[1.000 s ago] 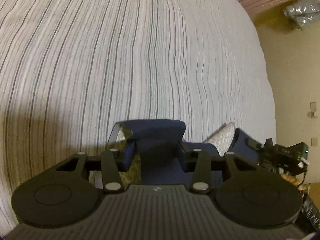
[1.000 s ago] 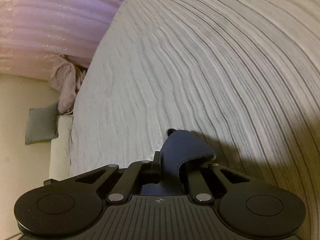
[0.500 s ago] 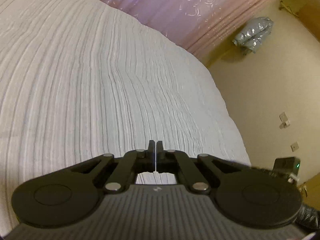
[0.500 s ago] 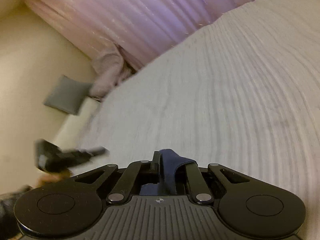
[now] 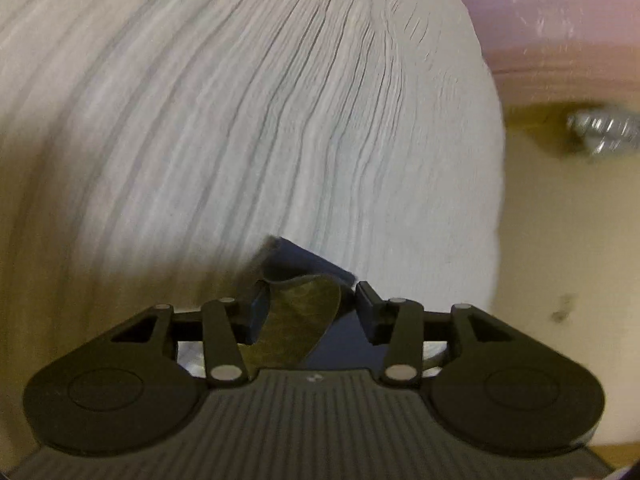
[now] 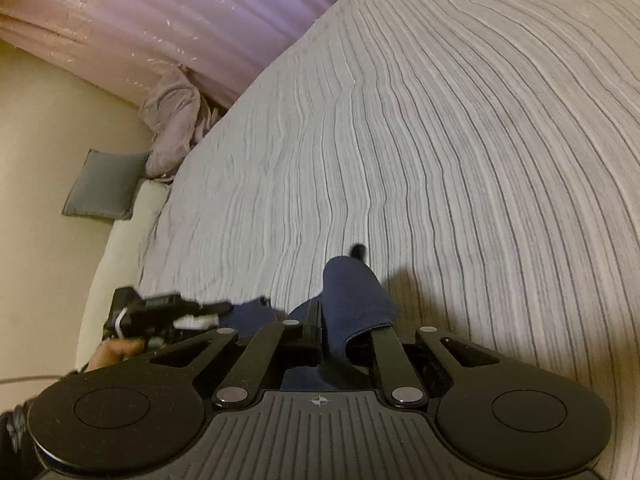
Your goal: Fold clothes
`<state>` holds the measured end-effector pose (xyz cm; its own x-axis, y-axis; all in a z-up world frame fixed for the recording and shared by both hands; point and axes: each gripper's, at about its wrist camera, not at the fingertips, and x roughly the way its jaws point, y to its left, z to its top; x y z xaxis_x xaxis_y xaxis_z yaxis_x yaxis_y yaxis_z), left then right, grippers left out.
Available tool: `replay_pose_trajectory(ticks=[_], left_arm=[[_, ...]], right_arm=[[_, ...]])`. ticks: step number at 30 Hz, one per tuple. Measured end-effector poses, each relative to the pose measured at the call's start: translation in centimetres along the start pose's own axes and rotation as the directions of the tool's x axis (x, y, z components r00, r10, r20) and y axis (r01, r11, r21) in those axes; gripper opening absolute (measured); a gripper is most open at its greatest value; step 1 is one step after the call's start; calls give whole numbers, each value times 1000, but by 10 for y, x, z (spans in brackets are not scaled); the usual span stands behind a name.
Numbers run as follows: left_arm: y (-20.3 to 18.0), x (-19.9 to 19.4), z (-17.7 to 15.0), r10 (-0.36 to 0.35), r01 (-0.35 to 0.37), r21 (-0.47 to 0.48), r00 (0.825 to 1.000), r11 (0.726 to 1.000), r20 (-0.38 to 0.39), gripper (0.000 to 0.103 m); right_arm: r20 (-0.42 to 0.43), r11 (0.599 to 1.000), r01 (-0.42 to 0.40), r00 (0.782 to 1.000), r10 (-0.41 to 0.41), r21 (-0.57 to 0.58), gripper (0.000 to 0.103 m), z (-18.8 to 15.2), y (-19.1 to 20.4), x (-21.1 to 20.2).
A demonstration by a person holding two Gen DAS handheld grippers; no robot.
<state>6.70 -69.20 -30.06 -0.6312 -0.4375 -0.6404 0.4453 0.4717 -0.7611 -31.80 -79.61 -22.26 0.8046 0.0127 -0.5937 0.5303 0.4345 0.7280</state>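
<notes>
Closing the spread left claw (image 5: 308, 308) on the navy blue cloth garment (image 6: 352, 296) edge lying between its fingers should come first; the right claw (image 6: 344, 336) pinches another edge, low above the grey striped bed (image 6: 440, 160).

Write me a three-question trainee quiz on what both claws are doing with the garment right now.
1. True or false: the right claw is shut on the navy garment.
2. How do the jaws of the left claw stand? A: shut with nothing between them. B: apart, with the garment between them. C: out of view.
3. Fill in: the bedspread beneath the garment is pale with thin dark ____.

Key: 1 true; 2 B; 3 stripes.
</notes>
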Motion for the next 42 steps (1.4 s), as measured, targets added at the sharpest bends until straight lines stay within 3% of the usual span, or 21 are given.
replay_pose_trajectory(ticks=[4,7,10,13,16,20,24,26,30,33,35,36,39,42], left_arm=[[-7,13,7,-60,60,-18,998,998,-5,38],[-31,7,18,-94,88,100,994,991,53,8],[-58,-15,17,-251,206,259,955,944,157,9],[-66,-27,6,-299,229,357,942,906,155,9],[-56,-32,-5,-240,167,366,957,916,163,8],[-46,-47,-17,-222,144,379,960,914,172,8],[-49,-52,-7,-215,134,373,959,918,186,8],[-62,-58,-2,-244,152,395,950,906,196,6],[-91,-72,-3,-300,191,457,937,869,178,7],[-89,-70,-4,-235,138,461,959,877,160,13],[-85,-66,-8,-173,83,467,973,881,154,20],[-81,-63,-13,-153,68,463,977,884,148,20],[-60,-56,-21,-116,52,427,985,903,125,21],[-39,-48,-25,-83,31,394,990,919,115,24]], right_arm=[[-21,1000,6,1000,-6,3,8,-4,-3,-13],[-17,1000,20,1000,-21,-11,8,8,2,-11],[59,993,-45,997,51,-106,8,27,25,-15],[119,973,-126,981,150,-193,9,32,45,-19],[65,981,-146,986,155,-126,9,22,33,-7],[-20,993,-72,997,70,-95,9,3,24,8],[-32,992,-63,997,67,105,9,22,5,24],[15,994,-35,999,33,105,9,40,10,24],[41,995,-100,994,99,20,9,69,39,23],[42,985,-165,985,167,-45,9,69,63,20],[4,960,-193,980,197,-203,9,54,89,21],[-49,925,-218,976,213,-312,9,40,107,27],[-239,848,-211,965,103,-486,9,-9,123,41],[-388,744,-232,921,-39,-627,9,-56,138,54]])
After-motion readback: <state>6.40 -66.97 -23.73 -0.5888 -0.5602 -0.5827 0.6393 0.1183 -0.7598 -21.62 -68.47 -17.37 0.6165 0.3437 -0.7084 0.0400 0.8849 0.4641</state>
